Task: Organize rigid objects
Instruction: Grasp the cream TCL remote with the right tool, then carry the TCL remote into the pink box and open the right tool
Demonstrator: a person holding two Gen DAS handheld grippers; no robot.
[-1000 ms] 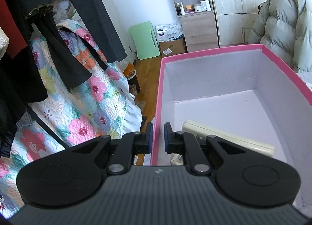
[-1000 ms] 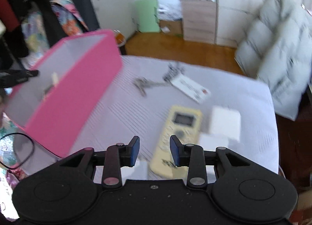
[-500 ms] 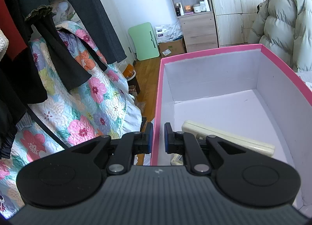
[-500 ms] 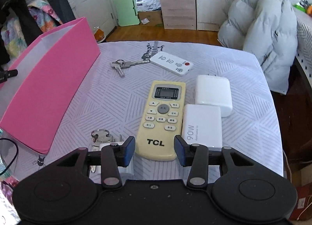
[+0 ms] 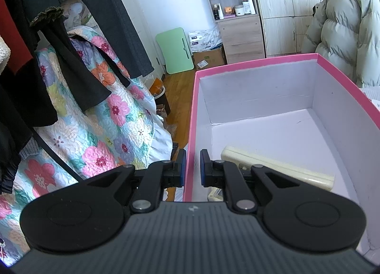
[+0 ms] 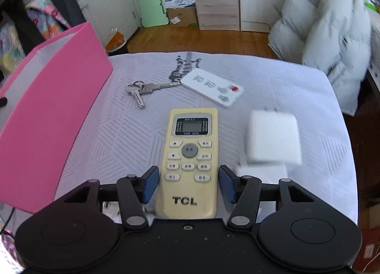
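My left gripper (image 5: 192, 168) is shut on the near left wall of the pink box (image 5: 256, 63), one pad outside and one inside. A cream remote (image 5: 280, 164) lies on the box's white floor. In the right wrist view the yellow TCL remote (image 6: 190, 150) lies on the table, its lower half between the fingers of my right gripper (image 6: 188, 185). Those jaws are opening, and a narrow gap shows between each blue pad and the remote. The pink box (image 6: 47, 117) stands to the left.
On the patterned white tablecloth (image 6: 106, 136) lie a bunch of keys (image 6: 142, 88), a flat white remote (image 6: 212, 87) and two white chargers (image 6: 273, 138) just right of the yellow remote. A grey puffer jacket (image 6: 332, 36) hangs past the table's far right edge.
My right gripper has come down and forward over the yellow remote and its jaws have widened to straddle it. The left gripper and the pink box have stayed still.
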